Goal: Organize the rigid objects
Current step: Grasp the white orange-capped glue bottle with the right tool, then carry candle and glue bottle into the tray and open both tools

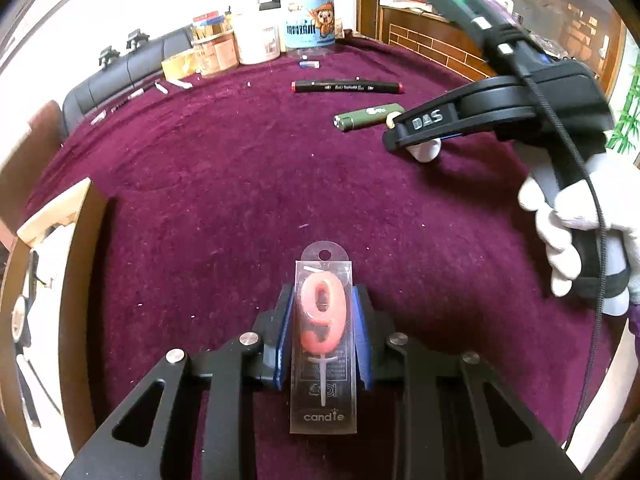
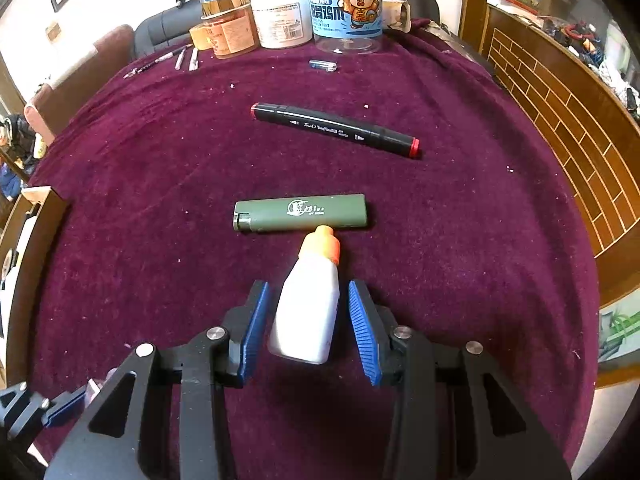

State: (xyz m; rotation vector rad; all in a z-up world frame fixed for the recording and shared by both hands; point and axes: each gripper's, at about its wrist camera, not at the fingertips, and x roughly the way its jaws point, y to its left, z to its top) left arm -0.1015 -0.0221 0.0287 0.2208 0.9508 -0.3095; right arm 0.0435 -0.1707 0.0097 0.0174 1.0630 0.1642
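My left gripper (image 1: 322,304) is shut on a clear candle pack (image 1: 323,344) holding a pink number 9 candle, with a blue pad against each long side, above the purple cloth. My right gripper (image 2: 307,286) stands open around a small white bottle (image 2: 306,312) with an orange cap. The bottle lies on the cloth with a narrow gap to each pad. The left wrist view shows the same gripper (image 1: 416,140) over the bottle (image 1: 427,151), held by a white-gloved hand (image 1: 568,216). A green lighter (image 2: 300,213) lies just beyond the bottle's cap.
A black marker (image 2: 336,130) with red ends lies farther back, then a small battery (image 2: 323,65). Jars and tubs (image 2: 346,4) line the table's far edge, with pens (image 2: 184,58) at the back left. An open wooden box (image 1: 60,216) sits at the left edge.
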